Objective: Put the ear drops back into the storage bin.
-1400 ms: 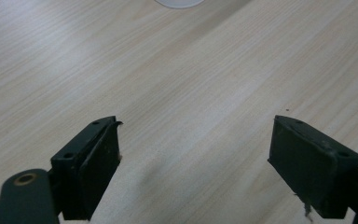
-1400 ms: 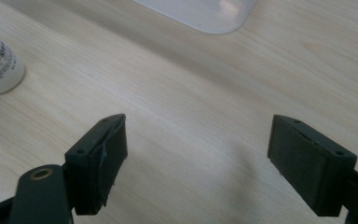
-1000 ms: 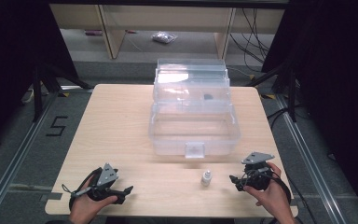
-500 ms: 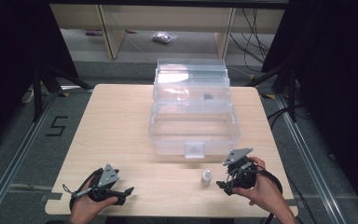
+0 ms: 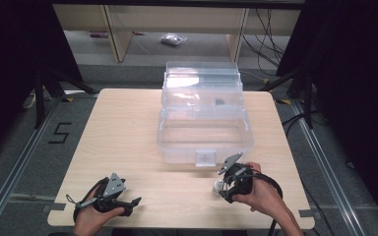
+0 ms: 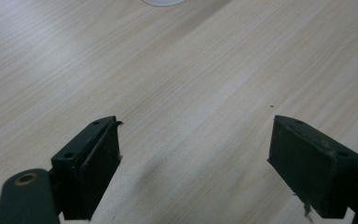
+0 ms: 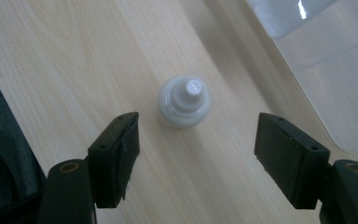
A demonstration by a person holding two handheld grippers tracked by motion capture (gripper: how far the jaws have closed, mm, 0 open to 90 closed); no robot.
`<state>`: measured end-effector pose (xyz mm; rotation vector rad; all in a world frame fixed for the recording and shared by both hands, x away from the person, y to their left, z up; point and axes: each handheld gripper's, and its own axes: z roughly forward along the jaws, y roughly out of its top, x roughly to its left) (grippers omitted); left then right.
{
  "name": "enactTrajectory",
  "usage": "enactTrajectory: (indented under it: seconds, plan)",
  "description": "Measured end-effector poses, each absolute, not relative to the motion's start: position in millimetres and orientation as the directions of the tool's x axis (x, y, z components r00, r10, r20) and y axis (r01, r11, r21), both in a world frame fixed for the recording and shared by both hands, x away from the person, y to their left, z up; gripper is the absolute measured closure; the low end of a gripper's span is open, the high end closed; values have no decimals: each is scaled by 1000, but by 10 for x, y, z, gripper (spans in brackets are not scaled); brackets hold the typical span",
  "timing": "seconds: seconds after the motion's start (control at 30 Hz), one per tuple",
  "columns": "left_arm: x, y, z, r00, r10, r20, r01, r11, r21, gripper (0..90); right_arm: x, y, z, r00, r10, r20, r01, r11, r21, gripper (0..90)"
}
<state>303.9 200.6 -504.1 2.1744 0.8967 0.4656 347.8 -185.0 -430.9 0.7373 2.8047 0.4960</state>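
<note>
While your right claw (image 7: 196, 154) hangs over the near right part of the surface (image 5: 128, 128), one small white bottle (image 7: 184, 101) stands upright there, just ahead of the gap between its two jaws and touching neither. Those jaws have just been closing but are spread apart with nothing between them. Your left claw (image 5: 128, 205) rests at the near left, well apart from the bottle, its two jaws spread wide over bare wood. One clear plastic box (image 5: 204, 118) sits open at the far middle, with one dark item (image 5: 220, 102) inside.
</note>
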Motion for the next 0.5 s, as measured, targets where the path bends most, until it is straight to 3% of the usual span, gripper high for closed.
enactTrajectory:
  seconds: [0.5]
  plan:
    - [3043, 2012, -5037, 702, 709, 73, 445, -516, 732, 159, 3661, -1587, -4431, -894, 444, -66, 417, 875, 246, 447]
